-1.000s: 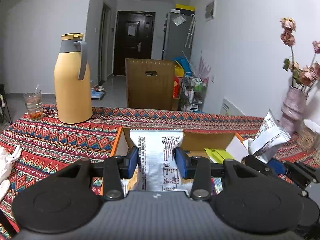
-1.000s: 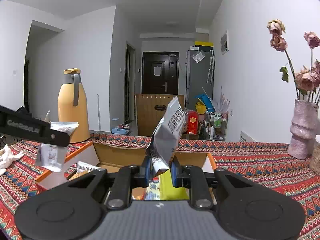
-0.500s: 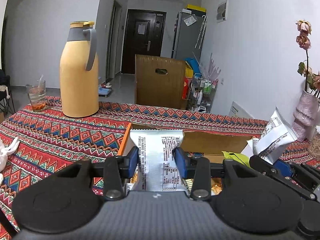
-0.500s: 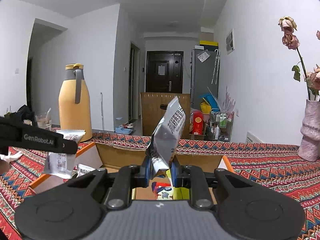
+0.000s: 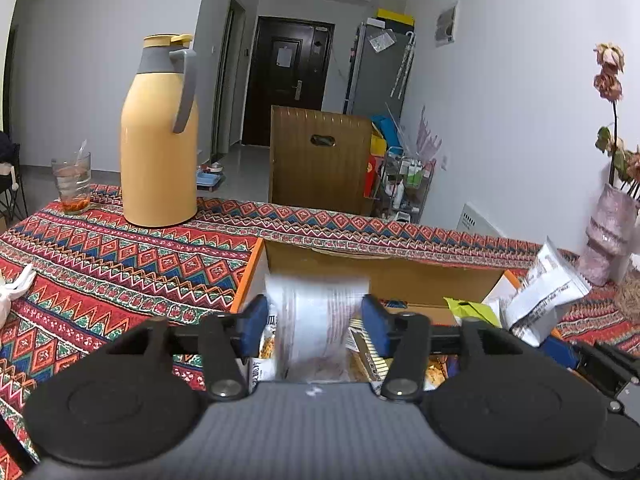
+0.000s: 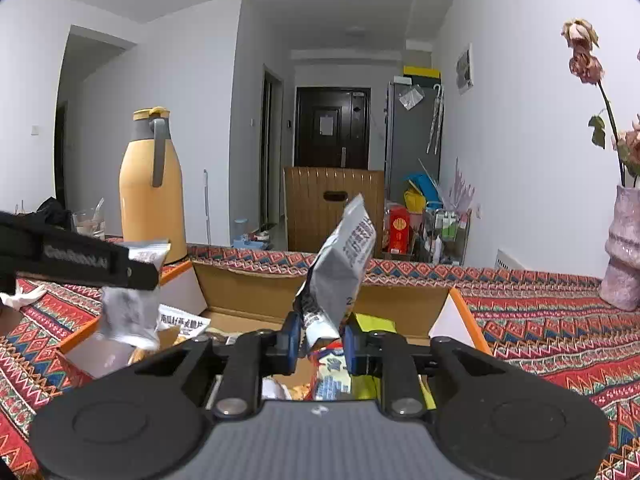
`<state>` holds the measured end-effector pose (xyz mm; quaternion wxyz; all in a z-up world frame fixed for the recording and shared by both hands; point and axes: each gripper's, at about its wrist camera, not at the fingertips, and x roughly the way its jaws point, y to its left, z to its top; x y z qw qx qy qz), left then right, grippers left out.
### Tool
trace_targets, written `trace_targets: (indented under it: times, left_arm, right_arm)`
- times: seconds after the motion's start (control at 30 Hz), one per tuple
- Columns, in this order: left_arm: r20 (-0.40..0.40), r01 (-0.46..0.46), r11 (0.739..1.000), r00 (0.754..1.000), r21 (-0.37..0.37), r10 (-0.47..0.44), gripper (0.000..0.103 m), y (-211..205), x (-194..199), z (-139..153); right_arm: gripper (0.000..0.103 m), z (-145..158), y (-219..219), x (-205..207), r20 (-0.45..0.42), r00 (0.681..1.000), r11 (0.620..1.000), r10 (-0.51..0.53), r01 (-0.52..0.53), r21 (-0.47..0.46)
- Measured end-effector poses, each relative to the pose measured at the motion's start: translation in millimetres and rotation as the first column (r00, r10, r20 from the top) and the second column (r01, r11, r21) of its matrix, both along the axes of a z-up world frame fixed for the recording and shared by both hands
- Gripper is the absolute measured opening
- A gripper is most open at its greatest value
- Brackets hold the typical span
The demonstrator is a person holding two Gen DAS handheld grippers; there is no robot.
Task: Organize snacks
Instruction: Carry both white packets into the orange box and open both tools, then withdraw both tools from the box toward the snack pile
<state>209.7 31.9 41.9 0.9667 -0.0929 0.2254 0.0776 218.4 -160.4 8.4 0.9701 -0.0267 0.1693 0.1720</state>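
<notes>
Left wrist view: your left tongs [image 5: 316, 322] are opening, and the white snack packet [image 5: 318, 320], gripped a second ago, now blurs loose between the pads above the cardboard box [image 5: 380, 276] on the counter [image 5: 120, 264].

Right wrist view: your right tongs [image 6: 320, 340], opening slightly, still pinch the grey snack bag [image 6: 340, 272] over the box, as before.
</notes>
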Motion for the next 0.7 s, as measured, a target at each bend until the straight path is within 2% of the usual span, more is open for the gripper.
trace_targets:
  times: [0.03, 0.07, 0.1, 0.13, 0.17, 0.2, 0.37, 0.7]
  left_arm:
    - [0.007, -0.003, 1.000, 1.000, 0.000, 0.003, 0.068, 0, -1, 0]
    - [0.014, -0.009, 1.000, 1.000, 0.002, 0.009, 0.082, 0, -3, 1]
    - [0.023, -0.018, 1.000, 1.000, 0.006, 0.018, 0.094, 0, -5, 1]
    - [0.034, -0.028, 1.000, 0.999, 0.009, 0.027, 0.101, -1, -8, 2]
    - [0.044, -0.038, 0.999, 0.998, 0.008, 0.038, 0.103, -1, -10, 4]
    - [0.049, -0.047, 0.999, 0.998, 0.007, 0.046, 0.103, -1, -11, 5]
    - [0.040, -0.058, 0.998, 0.997, -0.010, 0.058, 0.103, 1, -13, 6]
    - [0.030, -0.062, 0.998, 0.998, -0.013, 0.063, 0.103, -1, -15, 4]
  right_arm:
    - [0.029, 0, -1, 1, -0.006, 1.000, 1.000, -0.007, 0.007, 0.002]
    - [0.034, 0, -2, 1, -0.012, 1.000, 1.000, -0.013, 0.013, 0.005]
    - [0.052, 0, -4, 1, -0.014, 1.000, 1.000, -0.021, 0.021, 0.010]
    - [0.075, 0, -6, 0, -0.011, 0.999, 0.999, -0.034, 0.034, 0.016]
    - [0.087, 1, -8, -2, -0.003, 0.999, 0.998, -0.052, 0.052, 0.024]
    - [0.103, 2, -10, -3, 0.006, 0.998, 0.997, -0.068, 0.068, 0.031]
    - [0.103, 5, -19, -5, -0.011, 0.995, 0.992, -0.100, 0.101, 0.074]
    - [0.103, 6, -21, -5, -0.033, 0.991, 0.989, -0.126, 0.128, 0.073]
